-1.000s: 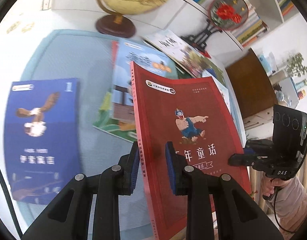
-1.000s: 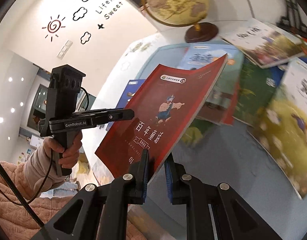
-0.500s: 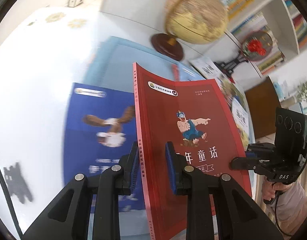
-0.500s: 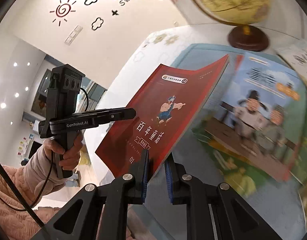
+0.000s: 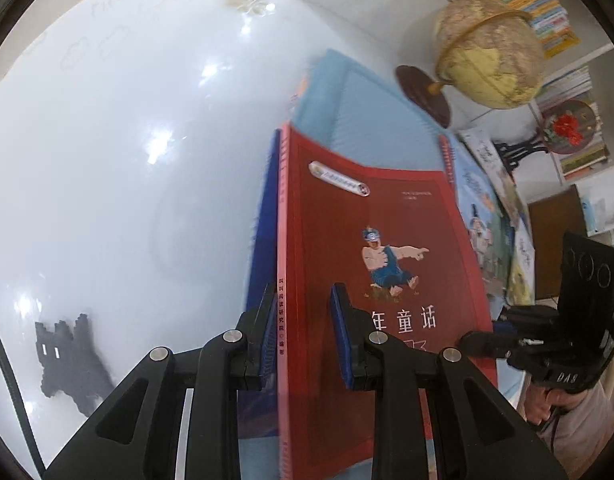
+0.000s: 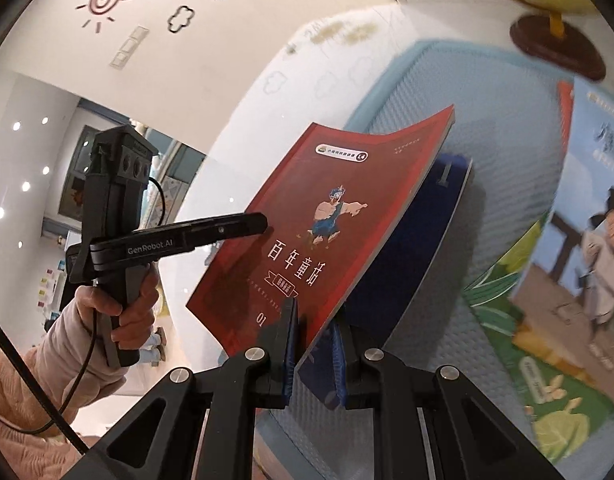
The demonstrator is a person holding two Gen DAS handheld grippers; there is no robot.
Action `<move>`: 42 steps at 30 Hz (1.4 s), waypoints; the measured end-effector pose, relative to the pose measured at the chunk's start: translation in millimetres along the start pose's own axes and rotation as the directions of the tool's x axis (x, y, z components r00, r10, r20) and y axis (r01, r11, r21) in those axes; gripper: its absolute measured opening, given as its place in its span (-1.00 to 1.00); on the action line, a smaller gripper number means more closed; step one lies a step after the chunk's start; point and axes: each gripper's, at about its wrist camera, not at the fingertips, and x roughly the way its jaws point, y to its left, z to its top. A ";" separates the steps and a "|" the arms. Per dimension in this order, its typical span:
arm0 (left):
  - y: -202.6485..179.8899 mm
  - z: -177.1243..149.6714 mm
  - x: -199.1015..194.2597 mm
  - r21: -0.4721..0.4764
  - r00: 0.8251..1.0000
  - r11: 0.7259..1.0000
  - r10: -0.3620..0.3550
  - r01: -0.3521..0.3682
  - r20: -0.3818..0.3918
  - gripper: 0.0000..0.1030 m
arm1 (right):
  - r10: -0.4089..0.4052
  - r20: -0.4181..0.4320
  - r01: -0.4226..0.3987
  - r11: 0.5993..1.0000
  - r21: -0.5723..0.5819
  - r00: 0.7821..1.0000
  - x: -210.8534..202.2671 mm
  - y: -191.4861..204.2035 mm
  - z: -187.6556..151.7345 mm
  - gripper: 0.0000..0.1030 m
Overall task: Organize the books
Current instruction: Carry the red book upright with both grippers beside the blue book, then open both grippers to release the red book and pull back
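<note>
1. Red book [image 5: 371,264]: a thin softcover, judged light and flexible. Its cover bows between the two holds, so support at both lower edges is advisable. The glossy cover may slip under a light pinch.
2. Left gripper [image 5: 303,332]: jaws nearly closed, clamped on the red book at its spine edge near the bottom.
3. Right gripper [image 6: 313,344]: jaws nearly closed, clamped on the lower edge of the same book. A hand [image 6: 123,308] holds the left unit's handle in this view.
4. Position: the red book is held tilted in the air, directly above a blue book [image 6: 419,248] that lies flat on the light-blue mat [image 6: 487,120]. Contact between the two cannot be confirmed.
5. Nearby: an illustrated book [image 6: 579,240] lies just beside the blue book on the mat, with a green cover under it.
6. Farther off: a globe [image 5: 487,52] on a wooden base stands at the mat's far edge, bookshelves [image 5: 547,8] behind it. Neither blocks lowering the red book onto the blue one.
</note>
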 end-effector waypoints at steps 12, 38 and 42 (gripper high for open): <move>4.1 0.3 17.1 0.029 0.996 0.998 0.062 -0.061 -0.065 -0.57 | -0.014 -0.056 0.020 0.994 0.107 0.998 28.2 -17.0 -11.2 -0.71; -0.6 10.9 23.5 0.032 0.979 0.980 0.198 -0.196 -0.055 -0.50 | -0.043 -0.051 0.052 0.982 0.182 0.998 25.6 -19.4 -7.0 0.05; -11.1 18.5 12.7 0.052 0.977 0.976 0.212 -0.211 -0.014 -0.50 | -0.089 0.026 0.083 0.980 0.180 0.996 -2.3 -29.0 -11.2 0.05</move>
